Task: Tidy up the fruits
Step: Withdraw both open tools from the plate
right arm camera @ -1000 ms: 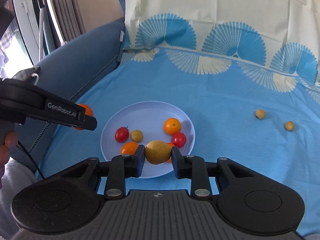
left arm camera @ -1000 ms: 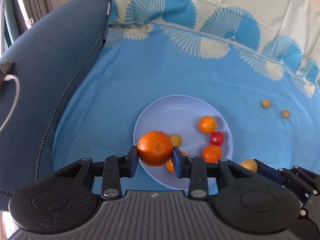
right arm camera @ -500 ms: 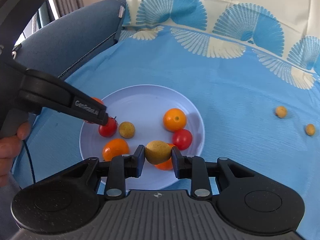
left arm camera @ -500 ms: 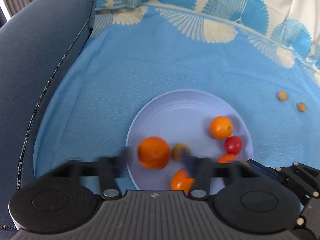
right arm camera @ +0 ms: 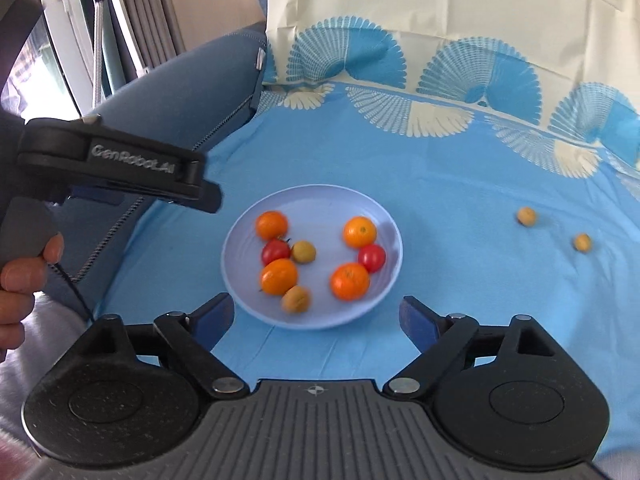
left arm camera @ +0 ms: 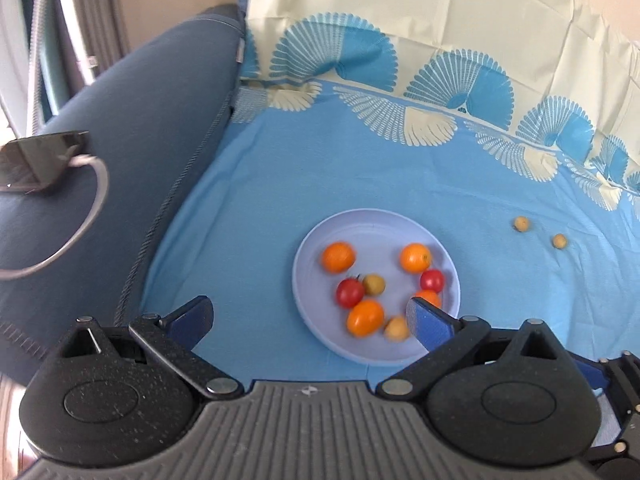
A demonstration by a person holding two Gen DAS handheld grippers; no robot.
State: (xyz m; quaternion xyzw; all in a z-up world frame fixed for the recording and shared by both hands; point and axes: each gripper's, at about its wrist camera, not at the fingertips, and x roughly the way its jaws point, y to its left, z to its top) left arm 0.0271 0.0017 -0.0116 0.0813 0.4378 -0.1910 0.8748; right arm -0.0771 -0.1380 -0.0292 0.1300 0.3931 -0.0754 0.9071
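Observation:
A pale blue plate [right arm camera: 320, 208] lies on the blue cloth and holds several fruits: oranges, two red tomatoes and small yellowish ones. The orange [left arm camera: 338, 257] rests at the plate's left. The yellow-brown fruit [right arm camera: 296, 299] lies blurred at the near rim. My left gripper [left arm camera: 308, 320] hovers above the plate's near side, its jaws opening wide with nothing between the pads. My right gripper [right arm camera: 316, 318] hangs just short of the plate, its jaws also opening and empty. Two small yellow fruits [right arm camera: 526, 216] [right arm camera: 582, 243] lie loose on the cloth at the right.
A dark blue sofa arm [left arm camera: 120, 140] rises on the left, with a phone and cable [left arm camera: 40, 160] on it. The patterned cloth runs up the backrest [left arm camera: 440, 20]. A hand [right arm camera: 24, 276] holds the left tool at the left edge of the right wrist view.
Both grippers went from shut to open. The left dropped its orange and the right its yellow-brown fruit into the plate. Both have pulled back and up.

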